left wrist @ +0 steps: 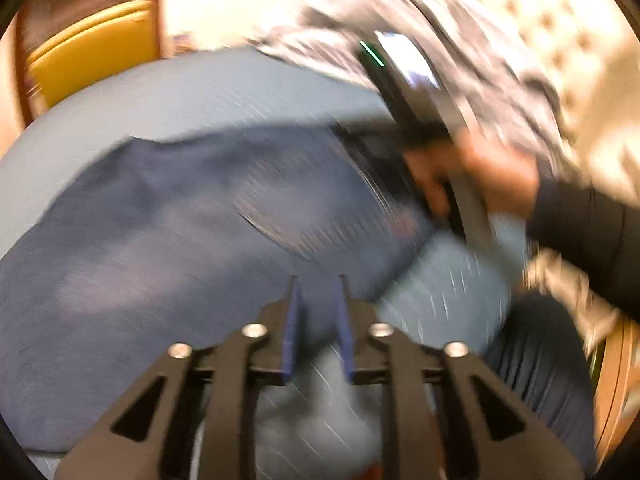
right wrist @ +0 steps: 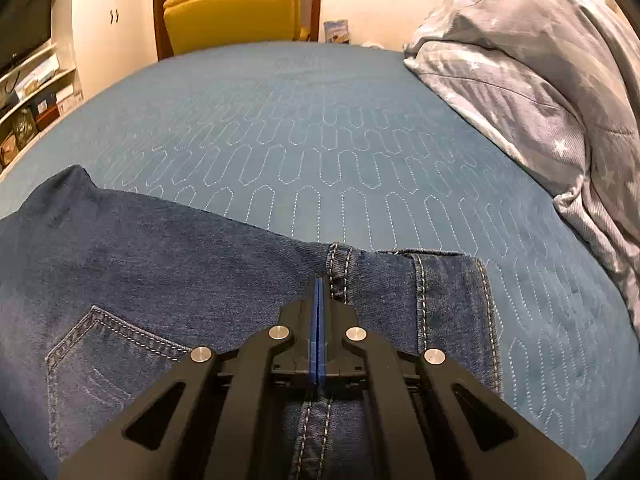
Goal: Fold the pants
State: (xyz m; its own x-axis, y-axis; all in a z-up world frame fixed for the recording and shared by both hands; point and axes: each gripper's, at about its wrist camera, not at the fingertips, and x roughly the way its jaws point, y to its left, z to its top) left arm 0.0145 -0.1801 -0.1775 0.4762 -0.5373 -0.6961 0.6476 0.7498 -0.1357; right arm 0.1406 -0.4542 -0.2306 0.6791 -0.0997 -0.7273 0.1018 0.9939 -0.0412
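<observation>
On the bed's quilted blue cover point(right wrist: 320, 140) our jeans point(right wrist: 168, 264) lay folded lengthwise, back pocket up. Our right tongs point(right wrist: 319, 284) were pressed together over the waistband seam, apparently empty; our left tongs point(left wrist: 316, 288) stood slightly apart, empty. We judged crosswise folds remained.

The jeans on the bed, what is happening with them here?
A person is folding a pair of jeans laid on a blue quilted bedspread, with a two-finger gripper in each hand. The right gripper is shut, its tips over the denim near a stitched seam; whether it pinches cloth cannot be told. The left gripper has its pads apart, nothing clearly between them, over the jeans; that view is blurred. A grey star-print duvet is bunched at the side of the bed.
</observation>
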